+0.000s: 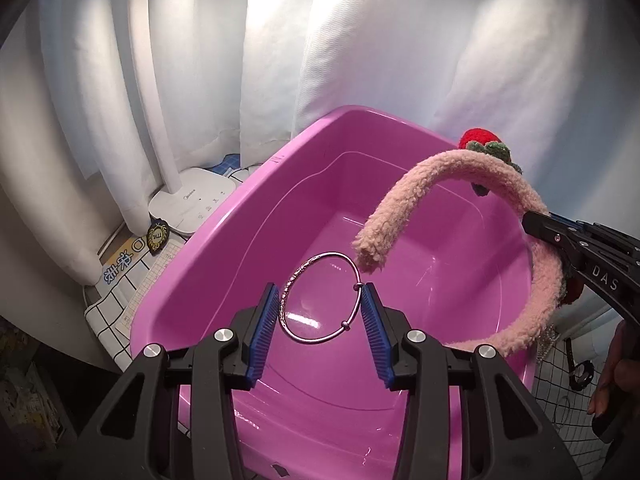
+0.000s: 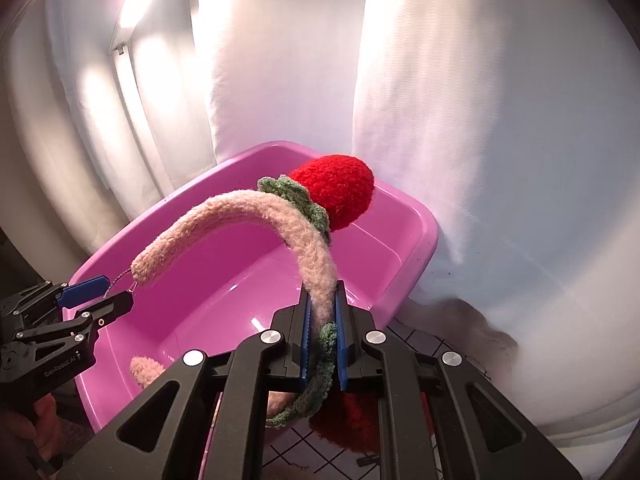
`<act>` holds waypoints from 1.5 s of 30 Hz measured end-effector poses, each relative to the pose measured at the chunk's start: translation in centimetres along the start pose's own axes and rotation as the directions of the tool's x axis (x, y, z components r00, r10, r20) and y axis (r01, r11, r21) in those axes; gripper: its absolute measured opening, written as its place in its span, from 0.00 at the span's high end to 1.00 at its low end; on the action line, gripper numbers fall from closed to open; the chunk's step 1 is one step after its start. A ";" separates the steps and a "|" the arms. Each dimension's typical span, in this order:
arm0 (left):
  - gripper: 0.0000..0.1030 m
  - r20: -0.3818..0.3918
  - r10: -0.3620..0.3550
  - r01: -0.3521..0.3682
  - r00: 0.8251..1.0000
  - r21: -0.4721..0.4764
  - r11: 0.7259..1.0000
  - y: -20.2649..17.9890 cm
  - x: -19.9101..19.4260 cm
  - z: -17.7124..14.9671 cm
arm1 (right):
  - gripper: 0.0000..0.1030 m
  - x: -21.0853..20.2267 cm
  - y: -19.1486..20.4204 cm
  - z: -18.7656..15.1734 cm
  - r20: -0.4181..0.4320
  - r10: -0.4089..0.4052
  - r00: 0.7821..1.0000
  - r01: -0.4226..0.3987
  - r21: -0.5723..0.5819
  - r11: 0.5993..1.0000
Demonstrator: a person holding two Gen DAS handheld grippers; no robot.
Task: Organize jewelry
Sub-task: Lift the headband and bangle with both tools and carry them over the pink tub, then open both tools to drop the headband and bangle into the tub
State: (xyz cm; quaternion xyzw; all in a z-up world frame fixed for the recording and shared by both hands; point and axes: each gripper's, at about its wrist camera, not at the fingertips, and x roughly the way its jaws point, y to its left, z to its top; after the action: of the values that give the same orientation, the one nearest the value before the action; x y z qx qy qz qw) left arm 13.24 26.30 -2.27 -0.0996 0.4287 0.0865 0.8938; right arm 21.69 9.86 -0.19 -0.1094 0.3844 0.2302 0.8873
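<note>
A pink plastic tub (image 1: 224,216) fills the left wrist view and shows in the right wrist view (image 2: 416,236). My left gripper (image 1: 320,300) holds a silver bangle (image 1: 316,338) between its blue pads above the tub; it also shows at the left of the right wrist view (image 2: 104,296). My right gripper (image 2: 323,300) is shut on a fluffy pink headband (image 2: 240,208) with a red knitted strawberry (image 2: 336,192) and green leaves, held over the tub. The headband (image 1: 440,168) and right gripper (image 1: 540,226) show at the right of the left wrist view.
White curtains (image 1: 360,40) hang behind the tub. A white lamp base (image 1: 192,200) and a printed card lie on a grid-pattern cloth (image 1: 116,300) left of the tub. A dark strap (image 1: 576,364) lies on the cloth at right.
</note>
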 end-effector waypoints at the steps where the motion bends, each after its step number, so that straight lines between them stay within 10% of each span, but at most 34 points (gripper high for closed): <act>1: 0.60 -0.018 0.004 -0.004 1.000 -0.001 1.000 0.1 0.5 0.1 | 0.90 0.9 0.3 0.3 -0.021 0.001 1.000 -0.001 -0.005 1.000; 15: 0.58 -0.199 0.046 -0.055 0.979 -0.040 0.998 1.3 4.4 0.1 | 0.89 6.3 2.9 1.9 -0.182 -0.057 0.982 0.038 -0.109 0.993; 22: 0.22 -0.178 0.077 -0.077 0.981 0.006 0.997 0.4 3.8 0.0 | 0.55 6.5 3.3 2.4 -0.188 -0.064 0.980 0.045 -0.101 0.994; 45: 0.13 -0.138 0.081 -0.089 0.987 -0.059 0.994 1.4 0.7 -1.1 | 0.39 4.2 3.2 1.0 -0.147 -0.039 0.988 0.031 -0.056 0.998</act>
State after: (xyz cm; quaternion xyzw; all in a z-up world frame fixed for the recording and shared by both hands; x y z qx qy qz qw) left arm 12.53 27.44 -3.61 -0.1159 0.4893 0.1315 0.8543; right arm 23.21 14.36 -2.64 -0.1566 0.4411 0.2161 0.8568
